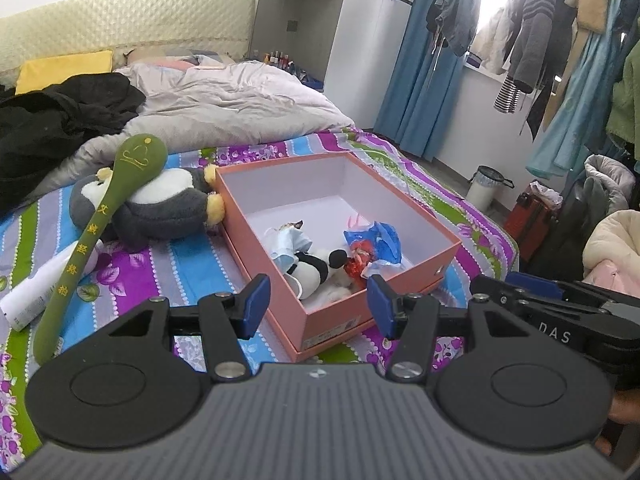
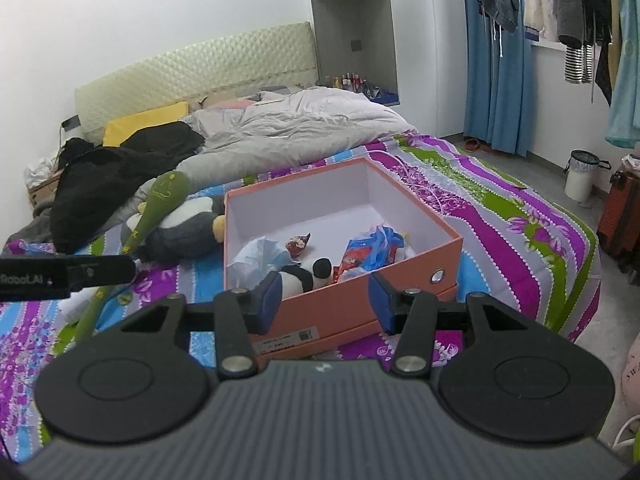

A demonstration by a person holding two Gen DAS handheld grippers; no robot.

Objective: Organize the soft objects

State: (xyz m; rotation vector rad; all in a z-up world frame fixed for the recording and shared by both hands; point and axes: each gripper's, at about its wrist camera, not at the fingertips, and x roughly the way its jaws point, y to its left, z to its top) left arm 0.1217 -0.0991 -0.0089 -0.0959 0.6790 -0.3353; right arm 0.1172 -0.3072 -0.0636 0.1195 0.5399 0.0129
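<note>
An open pink box point(image 1: 276, 248) point(image 2: 344, 300) sits on the striped bedspread. Inside lie a small panda plush point(image 1: 316, 266) point(image 2: 304, 274), a blue mask point(image 1: 290, 242) point(image 2: 256, 256) and blue-red wrapped items point(image 1: 376, 246) point(image 2: 370, 254). A grey-white penguin plush point(image 1: 160, 204) point(image 2: 184, 224) lies left of the box, with a long green padded spoon-shaped toy point(image 1: 100, 216) point(image 2: 154, 212) across it. My left gripper point(image 1: 318, 306) is open and empty over the box's near corner. My right gripper point(image 2: 324, 302) is open and empty before the box's near wall.
A white tube point(image 1: 44, 284) lies left of the green toy. A black coat point(image 1: 52, 128) point(image 2: 112, 172) and a grey duvet point(image 1: 224, 100) point(image 2: 296, 124) cover the far bed. A bin point(image 2: 580, 176), a suitcase point(image 2: 620, 216) and hanging clothes point(image 1: 532, 36) stand right of the bed.
</note>
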